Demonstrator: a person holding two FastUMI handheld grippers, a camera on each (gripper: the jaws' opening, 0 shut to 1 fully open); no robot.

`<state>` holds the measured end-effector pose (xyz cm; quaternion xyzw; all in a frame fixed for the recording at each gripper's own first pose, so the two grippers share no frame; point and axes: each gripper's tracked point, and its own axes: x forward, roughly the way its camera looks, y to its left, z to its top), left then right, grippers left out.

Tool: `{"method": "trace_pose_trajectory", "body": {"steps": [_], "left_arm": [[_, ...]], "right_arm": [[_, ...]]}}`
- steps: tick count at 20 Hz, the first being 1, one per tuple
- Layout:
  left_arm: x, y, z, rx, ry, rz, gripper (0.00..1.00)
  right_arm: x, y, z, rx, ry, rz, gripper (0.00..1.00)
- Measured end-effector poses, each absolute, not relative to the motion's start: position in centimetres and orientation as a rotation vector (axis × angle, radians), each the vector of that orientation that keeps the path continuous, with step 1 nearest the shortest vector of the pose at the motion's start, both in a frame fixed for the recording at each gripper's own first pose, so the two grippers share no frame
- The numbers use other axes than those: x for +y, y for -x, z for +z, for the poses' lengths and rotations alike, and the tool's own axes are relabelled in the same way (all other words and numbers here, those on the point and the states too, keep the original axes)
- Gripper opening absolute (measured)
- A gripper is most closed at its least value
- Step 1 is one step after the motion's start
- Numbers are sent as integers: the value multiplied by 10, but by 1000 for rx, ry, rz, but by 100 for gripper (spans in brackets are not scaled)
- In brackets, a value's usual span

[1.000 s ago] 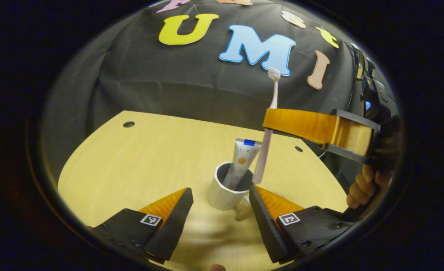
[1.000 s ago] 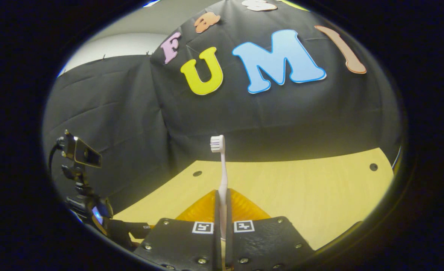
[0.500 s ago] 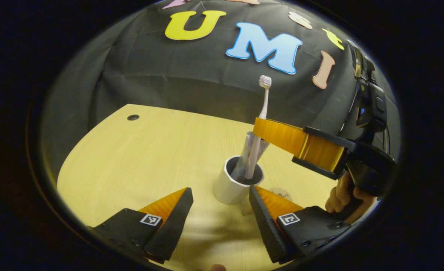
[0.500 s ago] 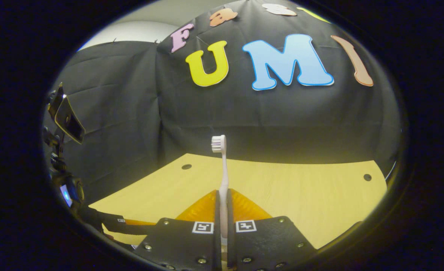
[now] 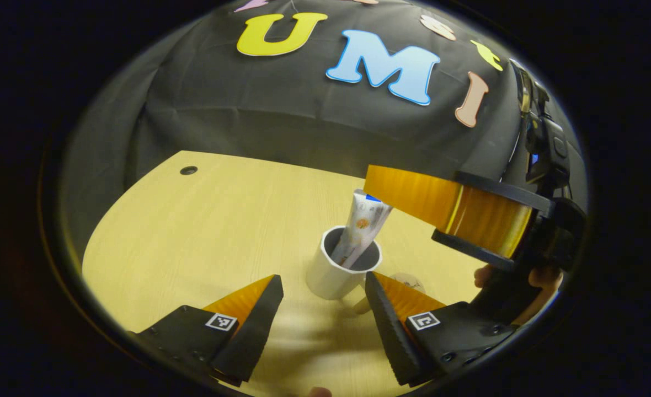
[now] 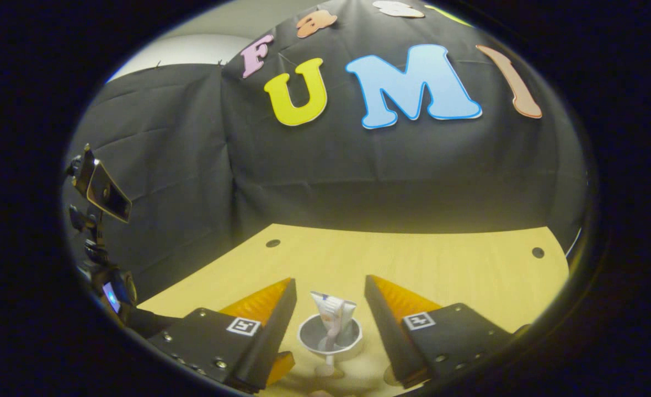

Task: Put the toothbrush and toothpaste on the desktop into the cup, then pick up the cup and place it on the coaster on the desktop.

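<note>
The white cup (image 5: 341, 264) stands upright on the pale wooden table (image 5: 209, 220), and the toothpaste (image 5: 361, 226) leans in it, its flat crimped end sticking up past the rim. In the right gripper view the cup (image 6: 329, 336) sits just below and between the spread fingers, seen from above, with the toothpaste (image 6: 332, 309) inside and the toothbrush (image 6: 331, 336) beside it in the cup, its handle dropping down into the bowl.

The right claw (image 6: 325, 300) is wide open and holds nothing; it hangs over the cup. From the left gripper view the same claw (image 5: 408, 193) reaches in from the right, above the cup's rim and close to the top of the toothpaste, with a hand (image 5: 540, 281) gripping its handle behind.

The left claw (image 5: 323, 298) is open too, its fingers set apart on either side of the cup without touching it, low over the table.

A small round coaster (image 5: 405, 282) lies flat on the table just right of the cup, partly hidden behind the left claw's right finger.
</note>
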<state>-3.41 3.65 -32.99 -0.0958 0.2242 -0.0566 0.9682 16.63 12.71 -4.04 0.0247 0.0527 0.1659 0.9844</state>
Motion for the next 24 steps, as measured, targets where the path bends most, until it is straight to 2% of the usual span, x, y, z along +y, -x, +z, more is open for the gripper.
{"method": "trace_pose_trajectory", "body": {"steps": [1, 2, 6, 7, 8, 10, 11, 12, 15, 20, 21, 23, 24], "left_arm": [[34, 34, -330, 455, 194, -118, 93], [33, 35, -330, 457, 196, -119, 93], [21, 40, -331, 485, 221, -124, 93], [17, 42, -331, 496, 232, -121, 97], [14, 43, -332, 505, 243, -119, 93], [5, 42, -330, 521, 254, -118, 93], [1, 42, -330, 530, 253, -117, 97], [-3, 42, -331, 541, 250, -116, 93], [-15, 39, -333, 583, 256, -111, 93], [-31, 30, -342, 680, 292, -81, 93], [-32, 29, -346, 705, 296, -70, 97], [-30, 25, -354, 764, 285, -39, 97], [-31, 23, -358, 793, 288, -28, 93]], "right_arm": [[125, -165, -38, 105, -52, 333, 76], [124, -165, -37, 103, -54, 330, 86], [107, -154, -21, 81, -79, 310, 86], [101, -151, -18, 81, -87, 301, 86], [95, -147, -14, 80, -93, 293, 86], [78, -140, -10, 80, -89, 265, 86], [69, -136, -7, 79, -83, 250, 86], [61, -132, -6, 77, -76, 235, 86], [38, -119, -4, 68, -55, 198, 86], [6, -98, -4, 64, -45, 148, 86], [0, -96, -4, 66, -45, 137, 86], [-11, -91, -9, 73, -53, 118, 86], [-15, -91, -12, 83, -67, 115, 86]]}}
